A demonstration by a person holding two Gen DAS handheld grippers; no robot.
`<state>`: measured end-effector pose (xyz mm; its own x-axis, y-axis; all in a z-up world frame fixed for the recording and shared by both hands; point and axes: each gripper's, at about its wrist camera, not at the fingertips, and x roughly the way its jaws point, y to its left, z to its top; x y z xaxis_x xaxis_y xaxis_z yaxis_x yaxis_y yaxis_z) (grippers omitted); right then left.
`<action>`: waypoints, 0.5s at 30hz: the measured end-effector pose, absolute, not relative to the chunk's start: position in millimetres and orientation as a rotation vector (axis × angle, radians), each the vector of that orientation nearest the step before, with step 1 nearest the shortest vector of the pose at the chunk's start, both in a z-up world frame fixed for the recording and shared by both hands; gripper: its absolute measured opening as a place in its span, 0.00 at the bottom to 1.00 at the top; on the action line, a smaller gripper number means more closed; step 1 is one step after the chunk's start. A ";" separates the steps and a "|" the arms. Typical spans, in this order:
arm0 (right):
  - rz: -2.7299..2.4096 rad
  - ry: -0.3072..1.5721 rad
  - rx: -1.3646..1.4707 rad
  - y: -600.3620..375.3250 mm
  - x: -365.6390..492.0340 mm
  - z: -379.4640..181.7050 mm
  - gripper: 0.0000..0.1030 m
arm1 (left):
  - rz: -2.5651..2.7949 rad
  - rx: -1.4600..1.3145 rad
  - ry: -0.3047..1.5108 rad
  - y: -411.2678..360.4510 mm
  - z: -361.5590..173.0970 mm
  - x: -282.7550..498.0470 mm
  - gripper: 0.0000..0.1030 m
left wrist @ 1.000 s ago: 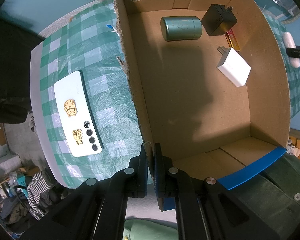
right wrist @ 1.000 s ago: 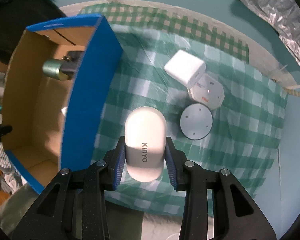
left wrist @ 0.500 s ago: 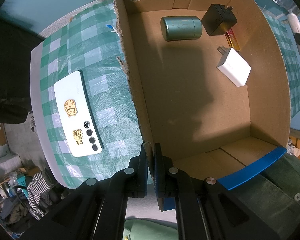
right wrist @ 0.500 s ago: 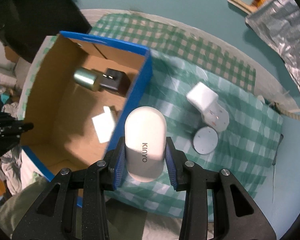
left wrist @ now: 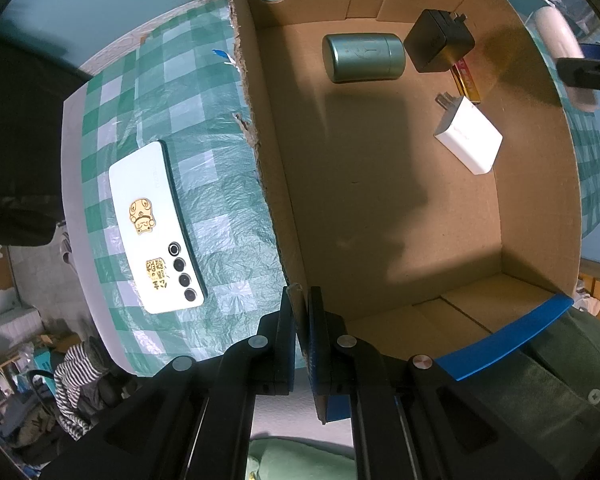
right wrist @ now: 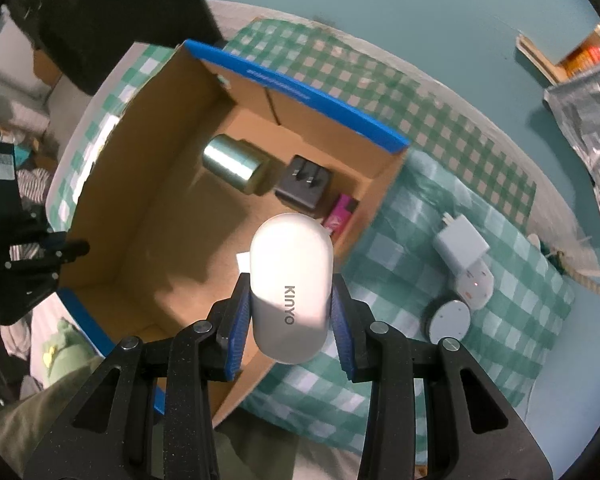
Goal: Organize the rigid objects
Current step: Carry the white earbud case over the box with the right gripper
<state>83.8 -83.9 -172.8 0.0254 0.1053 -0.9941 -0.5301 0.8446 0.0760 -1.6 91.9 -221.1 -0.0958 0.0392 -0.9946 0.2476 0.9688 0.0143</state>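
My left gripper (left wrist: 301, 300) is shut on the near wall of the open cardboard box (left wrist: 284, 216). Inside the box lie a green metal tin (left wrist: 363, 57), a black charger (left wrist: 438, 41), a white charger (left wrist: 469, 141) and a pink-red stick (left wrist: 466, 78). My right gripper (right wrist: 290, 312) is shut on a white KINYO capsule-shaped case (right wrist: 290, 280) and holds it above the box's right wall (right wrist: 376, 208). The case also shows at the right edge of the left wrist view (left wrist: 558, 36).
A white phone (left wrist: 152, 228) lies face down on the green checked tablecloth (left wrist: 204, 148) left of the box. Right of the box lie a white charger (right wrist: 460, 244), a white hexagonal adapter (right wrist: 474, 284) and a round grey puck (right wrist: 448, 320).
My right gripper has carried the KINYO case up and leftward from over the cloth to above the box's right wall. My left gripper has kept its hold on the box wall.
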 end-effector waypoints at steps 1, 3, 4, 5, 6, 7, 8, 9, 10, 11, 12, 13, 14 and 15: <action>0.513 1.474 -0.368 -81.2 83.7 -175.8 0.36 | -0.177 0.220 1.662 91.9 -221.0 -1.5 0.05; 0.520 1.484 -0.384 -77.5 83.7 -182.3 0.36 | -0.177 0.220 1.661 92.0 -221.0 -1.6 0.05; 0.522 1.486 -0.387 -76.1 83.4 -184.9 0.36 | -0.177 0.221 1.660 92.2 -221.2 -1.6 0.05; 0.525 1.489 -0.389 -75.0 83.0 -188.1 0.36 | -0.176 0.221 1.660 92.6 -221.3 -1.7 0.05; 0.529 1.496 -0.392 -74.4 83.0 -192.3 0.36 | -0.176 0.220 1.660 93.1 -221.6 -1.7 0.05; 0.529 1.502 -0.397 -74.3 82.9 -195.4 0.36 | -0.176 0.220 1.660 92.7 -221.5 -1.8 0.05; 0.526 1.508 -0.400 -74.4 83.0 -198.3 0.36 | -0.177 0.221 1.659 92.7 -221.6 -1.9 0.05; 0.526 1.514 -0.405 -74.4 82.6 -201.4 0.36 | -0.177 0.222 1.659 92.7 -221.5 -1.8 0.05; 0.532 1.520 -0.406 -74.2 82.3 -204.5 0.36 | -0.178 0.222 1.659 92.8 -221.7 -1.9 0.05; 0.539 1.525 -0.404 -74.0 82.1 -206.7 0.36 | -0.178 0.222 1.660 93.0 -222.0 -2.0 0.05; 0.542 1.529 -0.408 -73.1 82.1 -209.4 0.36 | -0.178 0.223 1.660 93.3 -222.2 -1.9 0.05; 0.543 1.531 -0.414 -72.6 81.6 -210.9 0.36 | -0.178 0.223 1.659 92.9 -221.8 -2.1 0.05; 0.550 1.532 -0.420 -71.5 81.2 -212.4 0.36 | -0.178 0.224 1.660 93.0 -221.9 -2.0 0.05; 0.552 1.531 -0.425 -71.0 80.5 -213.2 0.36 | -0.178 0.225 1.660 92.5 -221.9 -2.0 0.05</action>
<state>80.5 -71.0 -213.2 -0.0406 0.0710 -0.9966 -0.5816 0.8094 0.0813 -2.0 92.5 -221.9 -0.0937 0.0416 -0.9947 0.2520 0.9676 0.0167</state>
